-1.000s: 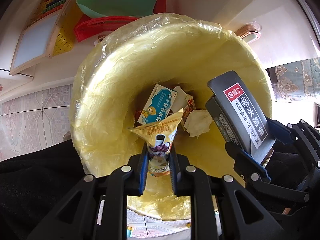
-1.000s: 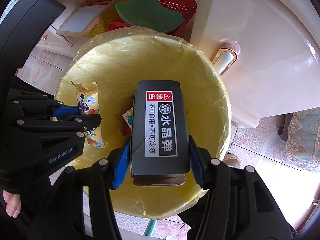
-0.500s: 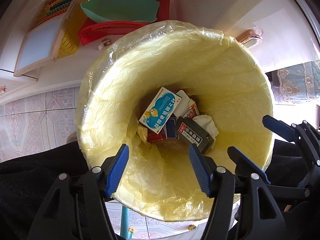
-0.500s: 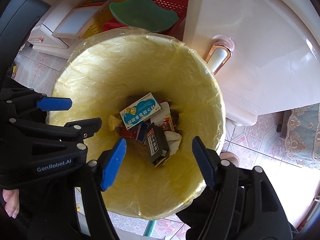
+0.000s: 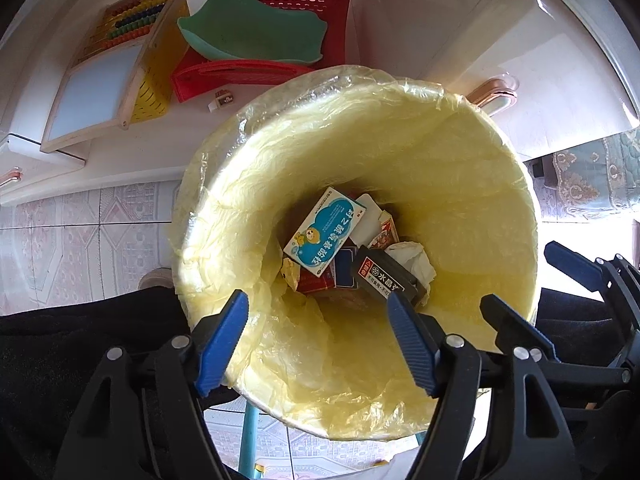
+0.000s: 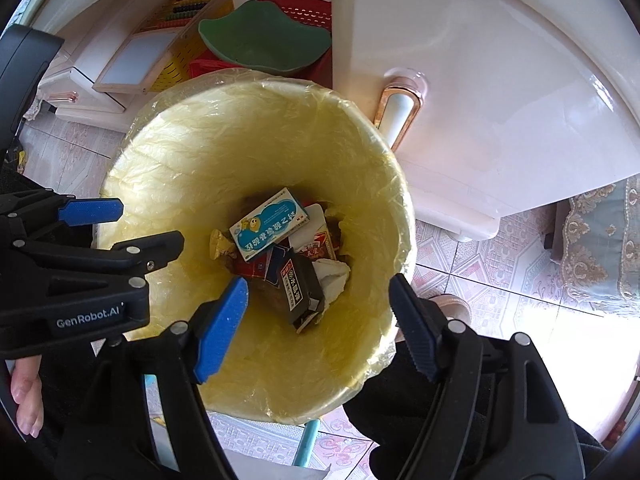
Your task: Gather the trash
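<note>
A trash bin lined with a yellow bag (image 5: 460,168) (image 6: 168,152) stands below both grippers. At its bottom lie a black box (image 5: 382,278) (image 6: 298,286), a blue-and-white carton (image 5: 326,232) (image 6: 270,224), a yellow snack wrapper (image 5: 291,274) (image 6: 220,242), crumpled white paper (image 5: 416,258) (image 6: 332,276) and other packets. My left gripper (image 5: 318,340) is open and empty above the bin's near rim; it also shows in the right wrist view (image 6: 134,228). My right gripper (image 6: 318,324) is open and empty above the bin; it also shows in the left wrist view (image 5: 528,292).
A white cabinet (image 6: 500,80) with a rose-gold handle (image 6: 398,112) stands right beside the bin. Behind the bin are a red basket (image 5: 280,12), a green dish (image 5: 252,36), a yellow basket (image 5: 154,88) and an abacus board (image 5: 108,68). Patterned floor tiles (image 5: 72,240) surround it.
Both grippers opened: the left let go of the snack wrapper and the right let go of the black box. Both dropped to the bin's bottom. The grippers have since risen slightly.
</note>
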`<state>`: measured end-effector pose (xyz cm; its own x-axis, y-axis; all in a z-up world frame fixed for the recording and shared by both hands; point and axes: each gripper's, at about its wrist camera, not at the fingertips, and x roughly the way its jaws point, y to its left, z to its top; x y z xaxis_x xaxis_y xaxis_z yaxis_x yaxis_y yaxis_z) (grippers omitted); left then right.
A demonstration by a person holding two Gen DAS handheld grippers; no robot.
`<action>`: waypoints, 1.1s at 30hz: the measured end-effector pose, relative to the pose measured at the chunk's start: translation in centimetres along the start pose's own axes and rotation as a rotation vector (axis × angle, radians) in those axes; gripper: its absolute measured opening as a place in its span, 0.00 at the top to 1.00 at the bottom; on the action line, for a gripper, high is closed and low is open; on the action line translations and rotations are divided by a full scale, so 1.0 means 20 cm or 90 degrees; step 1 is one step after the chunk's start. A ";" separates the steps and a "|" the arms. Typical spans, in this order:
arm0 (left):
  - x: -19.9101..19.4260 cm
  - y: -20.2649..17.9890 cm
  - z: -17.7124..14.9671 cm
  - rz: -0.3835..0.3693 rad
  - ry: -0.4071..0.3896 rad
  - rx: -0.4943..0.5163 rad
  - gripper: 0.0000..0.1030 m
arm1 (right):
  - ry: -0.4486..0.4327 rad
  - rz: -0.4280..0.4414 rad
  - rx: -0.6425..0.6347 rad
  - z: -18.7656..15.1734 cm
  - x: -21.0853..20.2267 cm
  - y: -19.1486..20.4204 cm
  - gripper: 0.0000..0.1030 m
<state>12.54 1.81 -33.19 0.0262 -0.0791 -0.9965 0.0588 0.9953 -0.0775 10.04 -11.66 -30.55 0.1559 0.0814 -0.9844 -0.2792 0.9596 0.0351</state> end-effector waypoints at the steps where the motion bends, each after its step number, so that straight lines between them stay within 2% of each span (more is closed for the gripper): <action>1: -0.01 0.00 0.00 0.002 -0.005 -0.001 0.30 | -0.003 -0.004 0.002 0.00 -0.01 0.00 0.30; 3: -0.04 0.00 -0.01 0.007 -0.016 -0.006 0.26 | -0.015 -0.013 0.007 -0.01 -0.05 -0.01 0.30; 6: -0.07 0.00 -0.03 0.011 -0.029 -0.008 0.26 | -0.038 -0.018 0.025 0.00 -0.12 -0.03 0.20; 12: -0.19 -0.03 -0.08 0.039 -0.078 -0.007 0.25 | -0.088 -0.059 0.027 -0.03 -0.25 0.00 0.18; 16: -0.32 -0.04 -0.11 0.049 -0.117 -0.019 0.25 | -0.136 -0.057 0.058 -0.08 -0.38 -0.01 0.18; 21: -0.48 -0.10 -0.16 0.071 -0.170 -0.018 0.25 | -0.201 -0.085 0.084 -0.13 -0.57 -0.02 0.17; 27: -0.71 -0.16 -0.22 0.068 -0.238 -0.029 0.23 | -0.277 -0.110 0.095 -0.22 -0.83 -0.02 0.17; 33: -1.00 -0.23 -0.30 0.118 -0.341 -0.022 0.17 | -0.363 -0.160 0.102 -0.31 -1.09 0.02 0.15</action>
<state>5.71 -0.77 -13.10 0.5355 0.0878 -0.8400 -0.0270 0.9958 0.0869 0.65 -14.80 -10.19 0.6892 -0.0630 -0.7218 -0.0301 0.9929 -0.1154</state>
